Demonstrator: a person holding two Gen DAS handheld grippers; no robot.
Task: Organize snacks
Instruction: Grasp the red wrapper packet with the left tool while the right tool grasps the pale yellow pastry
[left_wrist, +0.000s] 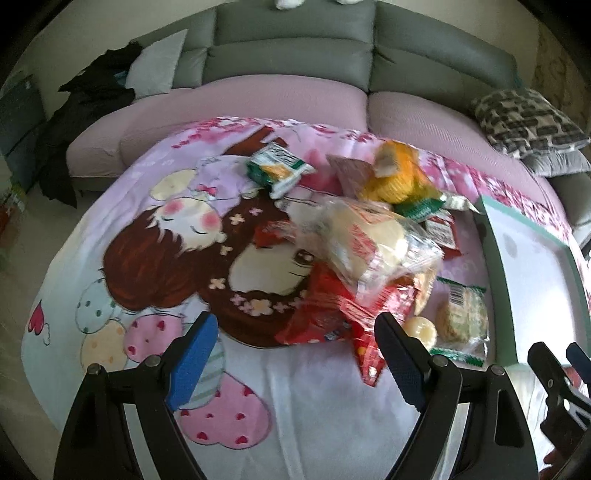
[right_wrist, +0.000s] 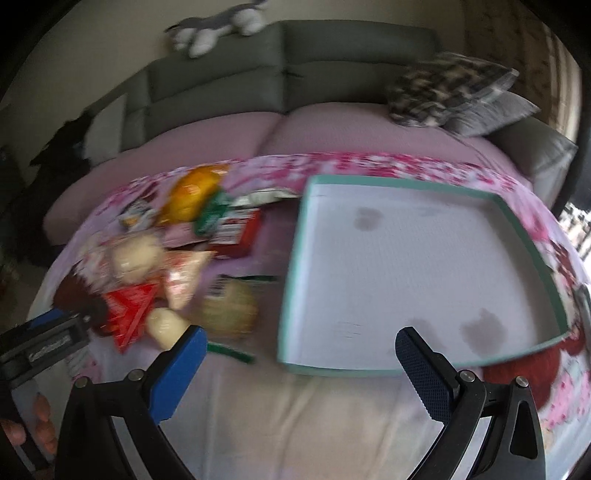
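Several wrapped snacks lie piled on a cartoon-print cloth: a clear bag of pale buns, red packets, a yellow bag, a green-edged packet, a round cake in a green-trimmed wrapper. My left gripper hovers open just short of the red packets, nothing between its fingers. A shallow teal-rimmed box with a white, stained floor sits to the right of the pile. My right gripper hangs open over the box's near-left corner, holding nothing.
The cloth covers a low table in front of a grey sofa with pink seats. Patterned cushions lie at the sofa's right end, dark clothes at its left. A hand grips the left tool.
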